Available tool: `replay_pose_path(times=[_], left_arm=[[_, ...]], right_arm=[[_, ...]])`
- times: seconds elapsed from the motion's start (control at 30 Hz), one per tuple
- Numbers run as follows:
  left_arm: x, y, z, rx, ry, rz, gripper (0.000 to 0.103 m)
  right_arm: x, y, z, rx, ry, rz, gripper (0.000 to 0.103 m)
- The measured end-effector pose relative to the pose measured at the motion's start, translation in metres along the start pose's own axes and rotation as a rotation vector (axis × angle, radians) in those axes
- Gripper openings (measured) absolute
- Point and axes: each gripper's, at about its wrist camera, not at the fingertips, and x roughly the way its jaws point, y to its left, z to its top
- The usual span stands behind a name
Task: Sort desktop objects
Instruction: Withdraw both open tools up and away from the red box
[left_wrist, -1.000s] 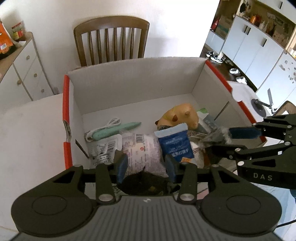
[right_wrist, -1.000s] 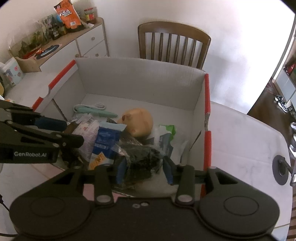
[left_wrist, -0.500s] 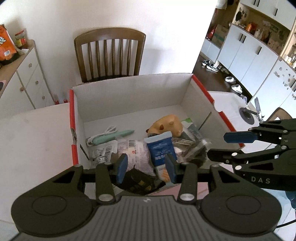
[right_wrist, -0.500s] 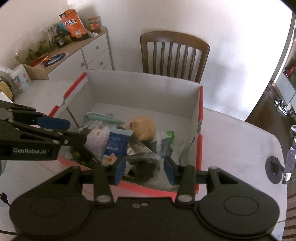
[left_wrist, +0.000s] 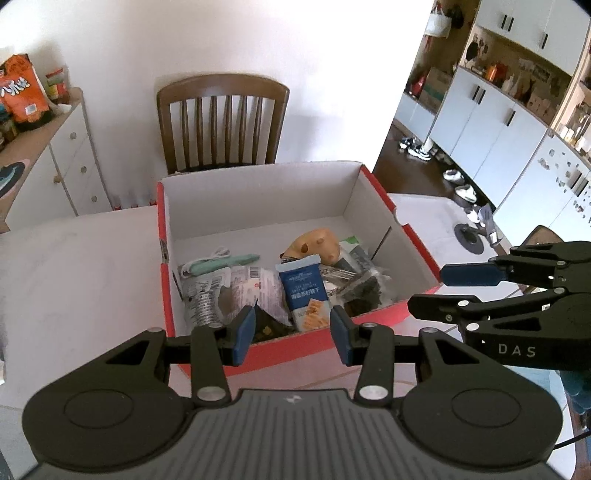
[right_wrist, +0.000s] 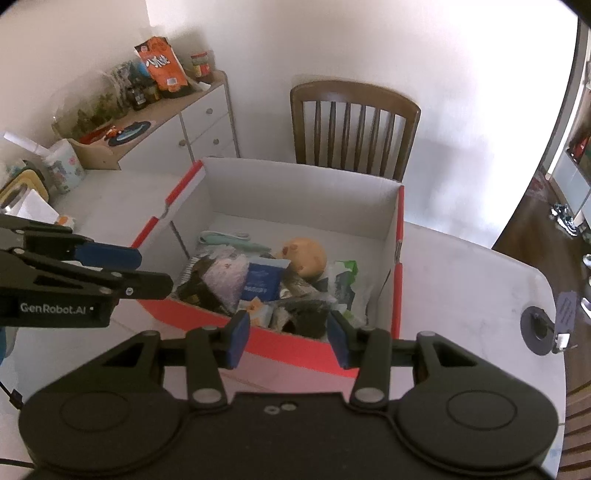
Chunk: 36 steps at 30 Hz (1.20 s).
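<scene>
Both tongs we hold hang above the near edge of the tabletop, just short of the red cardboard box (left_wrist: 280, 347), and each stands wide open with nothing between its blue pads: the left gripper (left_wrist: 292, 334) faces the near wall at about its middle, the right gripper (right_wrist: 287, 339) faces the same wall toward the near right corner. Everything we can see to sort already lies inside the box, crowded along that near wall: a blue snack packet (left_wrist: 304, 286), a white bread bag (left_wrist: 258, 290), a dark crinkled packet (right_wrist: 308, 314), with a tan toy animal (left_wrist: 314, 245) behind and a mint cable gadget (left_wrist: 221, 264) toward the left wall. So the things lie straight ahead and below both tongs, and we judge little remains; the tabletop we can see looks bare.
</scene>
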Motion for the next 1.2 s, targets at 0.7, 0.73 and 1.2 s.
replay_pose_path(times=[0.7,0.73,1.2], left_arm=[[-0.05,-0.027,-0.045,0.041,-0.07,0.032,0.044],[-0.05,-0.027,-0.047,0.036,-0.07,0.033,0.049],[-0.052,-0.029,-0.072,0.024,-0.084,0.07,0.084]], right_arm=[[-0.053,0.015,-0.034,-0.009,-0.127,0.022,0.047],[-0.054,0.015,-0.036,-0.006,-0.131,0.019,0.047],[-0.06,0.01,-0.059,0.023,-0.187,-0.036,0.062]])
